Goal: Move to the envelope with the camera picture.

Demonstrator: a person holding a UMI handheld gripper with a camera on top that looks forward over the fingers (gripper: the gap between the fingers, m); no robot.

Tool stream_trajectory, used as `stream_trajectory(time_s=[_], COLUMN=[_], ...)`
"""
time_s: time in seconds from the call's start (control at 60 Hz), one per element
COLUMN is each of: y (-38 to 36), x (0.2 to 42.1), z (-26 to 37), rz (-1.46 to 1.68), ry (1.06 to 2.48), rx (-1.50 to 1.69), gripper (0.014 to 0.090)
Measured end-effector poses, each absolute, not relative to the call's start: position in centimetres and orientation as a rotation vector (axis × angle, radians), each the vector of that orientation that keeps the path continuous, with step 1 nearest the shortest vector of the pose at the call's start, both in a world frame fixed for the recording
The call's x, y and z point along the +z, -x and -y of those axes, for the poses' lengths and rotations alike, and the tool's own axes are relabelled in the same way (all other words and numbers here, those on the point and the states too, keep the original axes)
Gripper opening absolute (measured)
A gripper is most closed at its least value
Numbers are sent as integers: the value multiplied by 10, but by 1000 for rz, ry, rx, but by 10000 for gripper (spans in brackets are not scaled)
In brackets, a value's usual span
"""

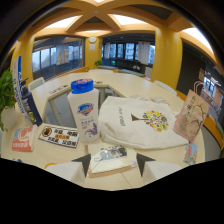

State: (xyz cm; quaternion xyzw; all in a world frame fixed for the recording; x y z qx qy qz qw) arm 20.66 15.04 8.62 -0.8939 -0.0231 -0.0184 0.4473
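A flat envelope (111,159) with a dark camera picture on it lies on the pale table (135,87), between and just ahead of my fingertips. My gripper (113,163) is open, its two dark fingers (83,164) standing at either side of the envelope with gaps to it. The envelope's near part is hidden below the fingers.
A white bottle with a blue cap (84,110) stands just beyond the envelope on the left. A white tote bag with a colourful print (142,121) lies to the right. A black-and-white sign card (59,135), a red-and-white packet (22,139), a brown paper bag (191,116) and a plant (6,92) surround them.
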Motion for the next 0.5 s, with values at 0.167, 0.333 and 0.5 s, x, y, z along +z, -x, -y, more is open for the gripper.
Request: stream_trajectory(time_s=[0.167,0.333,0.5], y=[-209,-210,-211], x=[80,78,78], z=[-159,-161,-160], rz=[68,74,74], ry=[2223,2230,2235], rx=[-27,-28,-32], gripper=[864,860,864])
